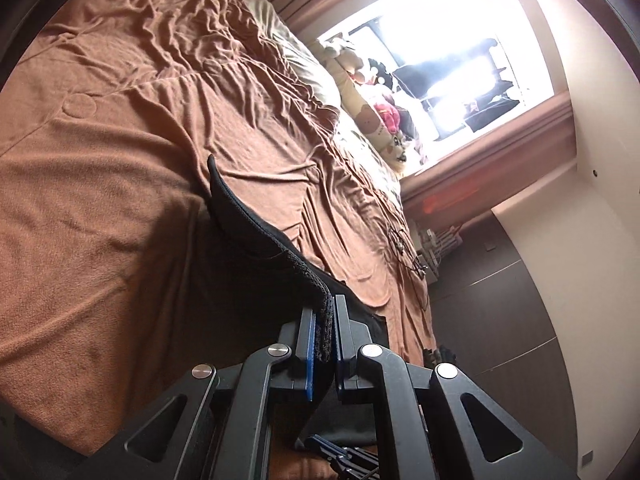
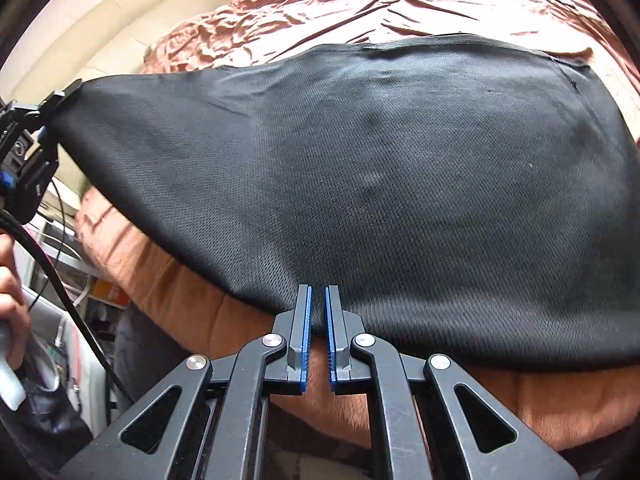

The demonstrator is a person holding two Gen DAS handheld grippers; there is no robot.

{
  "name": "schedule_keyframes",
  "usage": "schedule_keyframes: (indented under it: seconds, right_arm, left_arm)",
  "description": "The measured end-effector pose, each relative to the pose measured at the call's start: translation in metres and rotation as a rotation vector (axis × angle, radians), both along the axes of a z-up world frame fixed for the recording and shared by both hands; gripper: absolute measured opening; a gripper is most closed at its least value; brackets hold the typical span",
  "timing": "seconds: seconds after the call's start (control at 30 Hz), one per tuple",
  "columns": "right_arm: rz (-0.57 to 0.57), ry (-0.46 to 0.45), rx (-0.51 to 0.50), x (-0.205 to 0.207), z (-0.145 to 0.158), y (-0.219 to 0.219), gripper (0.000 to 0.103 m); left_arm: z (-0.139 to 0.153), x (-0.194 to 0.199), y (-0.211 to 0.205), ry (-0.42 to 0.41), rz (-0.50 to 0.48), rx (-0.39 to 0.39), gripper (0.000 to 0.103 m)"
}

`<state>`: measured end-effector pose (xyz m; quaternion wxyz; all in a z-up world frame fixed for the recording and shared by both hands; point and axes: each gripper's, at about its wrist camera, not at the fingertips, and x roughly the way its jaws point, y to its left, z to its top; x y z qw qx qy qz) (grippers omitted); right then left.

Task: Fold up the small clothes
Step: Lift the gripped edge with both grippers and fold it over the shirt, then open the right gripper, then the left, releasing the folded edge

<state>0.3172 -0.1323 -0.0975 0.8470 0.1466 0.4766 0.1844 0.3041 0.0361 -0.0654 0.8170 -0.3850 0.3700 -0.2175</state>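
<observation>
Left claw (image 1: 323,322) pinches the black garment's (image 2: 360,168) corner, lifted at nine o'clock off the bed (image 2: 180,292) — right claw (image 2: 317,312) nips its near hem at six, jaws narrow — probably mid-fold; next, carry both edges across together.

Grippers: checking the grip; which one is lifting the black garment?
The left gripper, clamped on a raised corner of the black garment; the right gripper sits at its flat near edge.
</observation>
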Motion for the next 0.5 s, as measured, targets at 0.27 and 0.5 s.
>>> schedule_keyframes:
  seconds: [0.27, 0.5]
  right_arm:
    - [-0.057, -0.081, 0.069, -0.021, 0.020, -0.053, 0.004]
    - [-0.163, -0.136, 0.063, -0.042, 0.036, -0.109, 0.026]
  left_arm:
    - [0.022, 0.012, -0.038, -0.019, -0.061, 0.031, 0.007]
    - [0.044, 0.023, -0.090, -0.053, -0.157, 0.037, 0.007]
